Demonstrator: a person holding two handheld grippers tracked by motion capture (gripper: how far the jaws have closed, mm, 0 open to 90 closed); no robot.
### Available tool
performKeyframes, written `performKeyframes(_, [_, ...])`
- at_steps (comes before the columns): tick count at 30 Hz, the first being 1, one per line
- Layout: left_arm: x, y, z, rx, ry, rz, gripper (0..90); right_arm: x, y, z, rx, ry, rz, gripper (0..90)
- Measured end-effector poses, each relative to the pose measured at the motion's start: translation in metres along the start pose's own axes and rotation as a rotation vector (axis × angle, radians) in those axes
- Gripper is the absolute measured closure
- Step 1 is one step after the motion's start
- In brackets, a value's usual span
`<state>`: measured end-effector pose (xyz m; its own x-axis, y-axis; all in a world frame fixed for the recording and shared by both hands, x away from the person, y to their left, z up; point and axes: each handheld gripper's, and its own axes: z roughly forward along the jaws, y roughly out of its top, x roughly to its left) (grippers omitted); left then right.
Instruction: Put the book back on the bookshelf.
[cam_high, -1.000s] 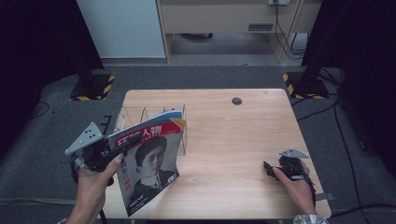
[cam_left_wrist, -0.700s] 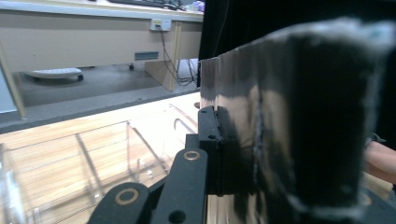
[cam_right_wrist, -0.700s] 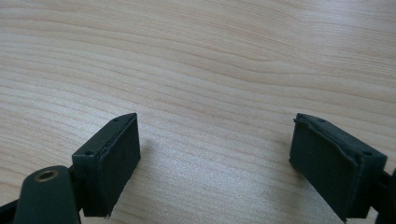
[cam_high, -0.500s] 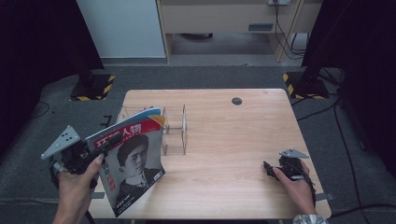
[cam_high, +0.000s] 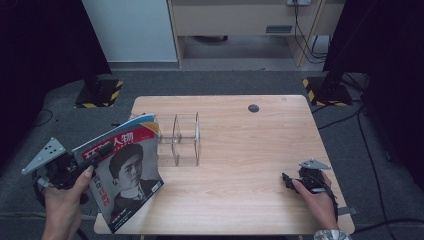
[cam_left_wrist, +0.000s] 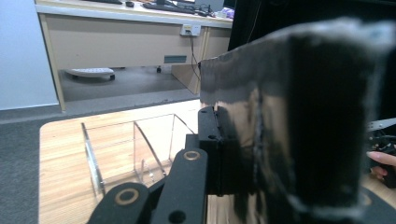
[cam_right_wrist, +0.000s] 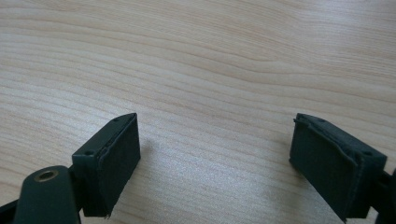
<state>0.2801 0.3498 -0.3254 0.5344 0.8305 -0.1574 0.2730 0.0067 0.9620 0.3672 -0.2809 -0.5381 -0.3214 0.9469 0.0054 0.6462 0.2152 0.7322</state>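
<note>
1. Left gripper (cam_high: 102, 150) is pinching the magazine (cam_high: 125, 175), held upright over the table's (cam_high: 240, 150) left edge, just beside the clear rack (cam_high: 185, 140).
2. Rack's empty, so I'd guess slotting it in is what's left.
3. Right gripper (cam_right_wrist: 215, 158) rests on the table, jaws spread, holding nothing.

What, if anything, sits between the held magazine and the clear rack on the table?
Nothing visible. The left hand-held gripper is shut on the magazine, held at the table's left edge. The clear acrylic rack stands just right of it, slots open, with bare wood between them.
</note>
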Motion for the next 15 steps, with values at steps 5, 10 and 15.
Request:
performKeyframes(5, [0.007, 0.000, -0.006, -0.006, 0.023, -0.007, 86.7, 0.000, 0.000, 0.000, 0.000, 0.000, 0.000, 16.2])
performKeyframes(10, [0.015, -0.001, -0.013, -0.008, 0.047, -0.009, 86.8, 0.000, 0.000, 0.000, 0.000, 0.000, 0.000, 16.2])
performKeyframes(15, [0.023, -0.002, -0.019, -0.011, 0.076, -0.010, 86.7, 0.000, 0.000, 0.000, 0.000, 0.000, 0.000, 16.2])
